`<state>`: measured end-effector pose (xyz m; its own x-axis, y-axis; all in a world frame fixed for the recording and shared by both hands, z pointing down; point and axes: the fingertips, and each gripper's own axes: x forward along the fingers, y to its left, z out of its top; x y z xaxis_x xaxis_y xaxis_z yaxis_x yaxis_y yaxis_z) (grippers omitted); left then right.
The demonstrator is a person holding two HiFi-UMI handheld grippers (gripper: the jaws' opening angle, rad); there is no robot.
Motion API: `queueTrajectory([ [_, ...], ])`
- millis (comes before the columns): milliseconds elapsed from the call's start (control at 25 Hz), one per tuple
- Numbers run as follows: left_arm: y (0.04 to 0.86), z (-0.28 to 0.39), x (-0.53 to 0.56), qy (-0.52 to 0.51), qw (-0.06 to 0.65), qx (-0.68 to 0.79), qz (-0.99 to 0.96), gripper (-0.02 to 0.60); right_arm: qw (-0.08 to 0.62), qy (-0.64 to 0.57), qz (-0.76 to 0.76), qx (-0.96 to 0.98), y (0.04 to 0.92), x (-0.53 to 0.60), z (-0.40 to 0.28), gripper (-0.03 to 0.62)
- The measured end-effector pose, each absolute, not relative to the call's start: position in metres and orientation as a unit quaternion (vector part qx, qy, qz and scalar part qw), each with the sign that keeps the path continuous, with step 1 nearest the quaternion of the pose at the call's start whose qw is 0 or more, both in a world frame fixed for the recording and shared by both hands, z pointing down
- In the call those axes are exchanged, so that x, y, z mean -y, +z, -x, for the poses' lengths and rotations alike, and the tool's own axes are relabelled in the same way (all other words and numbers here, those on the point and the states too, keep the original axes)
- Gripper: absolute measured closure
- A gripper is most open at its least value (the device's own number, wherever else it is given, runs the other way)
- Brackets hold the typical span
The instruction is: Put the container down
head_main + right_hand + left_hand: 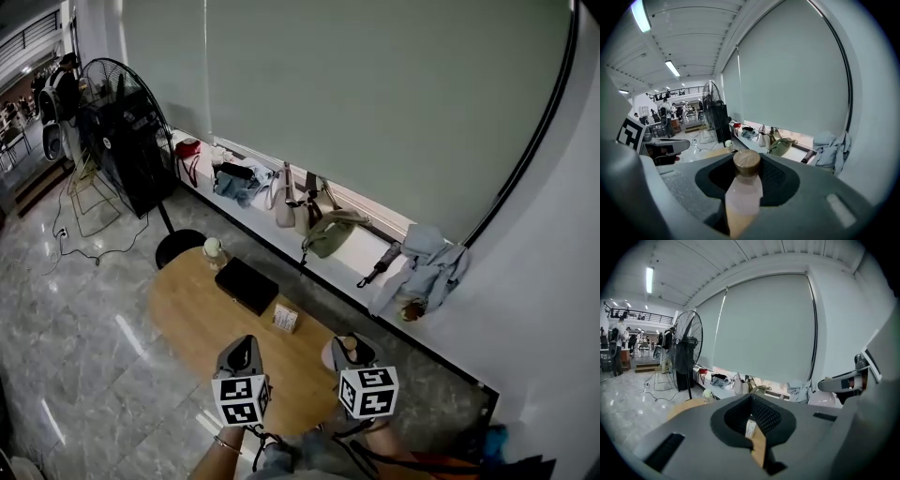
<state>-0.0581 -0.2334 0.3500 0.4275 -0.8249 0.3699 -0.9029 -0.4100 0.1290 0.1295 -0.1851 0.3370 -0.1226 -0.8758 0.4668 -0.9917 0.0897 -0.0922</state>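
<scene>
The right gripper point(748, 165) is clamped on the container point(743, 194), a pale bottle with a round wooden lid. Its jaws stand wide around the body and the lid pokes up between their tips. In the head view the right gripper point(350, 349) carries the container point(336, 356) over the near right edge of the oval wooden table point(187, 300). Whether the base already touches the wood cannot be told from here. The left gripper point(751, 414) has its jaws a little parted with nothing between them, only a sliver of table showing through the gap. The left gripper point(241, 354) hangs over the near part of the table, apart from the container. Farther out on the table lie a small carton point(285, 319), a black box point(246, 285) and a small jar point(214, 249). All three are well clear of the container. The step in hand looks like the set-down itself, with the container gripped but not yet released. The next move calls for lowering it upright onto bare wood a bit inward from the edge. The jaws should spread only once the base sits flat, and the gripper should draw back without catching the lid.
</scene>
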Motion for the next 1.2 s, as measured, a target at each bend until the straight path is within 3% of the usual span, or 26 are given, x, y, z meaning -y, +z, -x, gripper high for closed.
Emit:
queueTrajectory([
  [400,0.393,0.015,0.249,0.157,0.15,0.492,-0.843,0.588,0.16,0.236,-0.66,0.695,0.382,0.179,-0.167,0.457],
  [1200,0.588,0.024,0.194,0.242,0.217,0.477,-0.817,0.588,0.188,0.32,-0.629,0.684,0.573,0.152,-0.153,0.457],
])
